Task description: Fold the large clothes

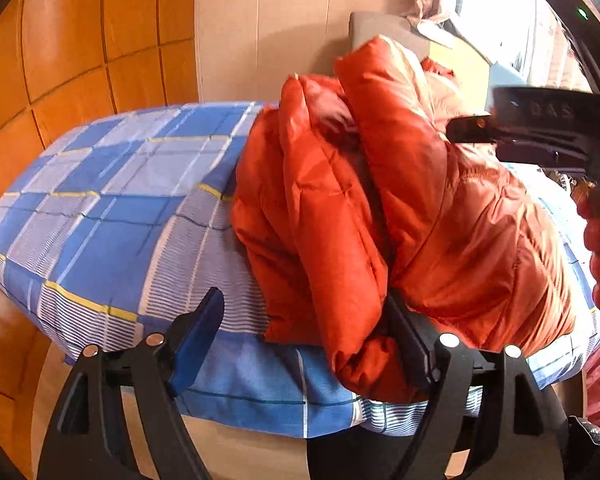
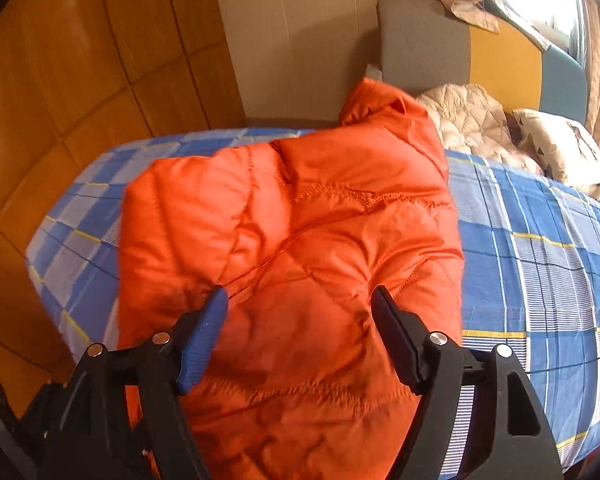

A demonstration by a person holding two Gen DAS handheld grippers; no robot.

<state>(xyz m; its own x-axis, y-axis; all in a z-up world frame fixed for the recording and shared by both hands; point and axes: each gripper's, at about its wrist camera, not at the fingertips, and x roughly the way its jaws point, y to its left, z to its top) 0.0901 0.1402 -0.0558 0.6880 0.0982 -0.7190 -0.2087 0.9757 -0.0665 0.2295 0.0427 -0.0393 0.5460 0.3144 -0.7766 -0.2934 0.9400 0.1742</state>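
Note:
An orange puffer jacket (image 1: 380,208) lies bunched in thick folds near the corner of a bed with a blue checked sheet (image 1: 112,208). My left gripper (image 1: 304,312) is open at the bed's near edge; its right finger is tucked into a fold of the jacket, its left finger over bare sheet. My right gripper shows in the left wrist view (image 1: 540,128) above the jacket. In the right wrist view the jacket (image 2: 300,248) fills the middle. My right gripper (image 2: 300,304) is open just above it, holding nothing.
An orange wood floor (image 2: 60,100) lies left of the bed. A beige quilted garment (image 2: 472,120) and a patterned pillow (image 2: 556,152) lie at the bed's head by a grey and yellow headboard (image 2: 424,48). A beige wall (image 1: 268,32) stands behind.

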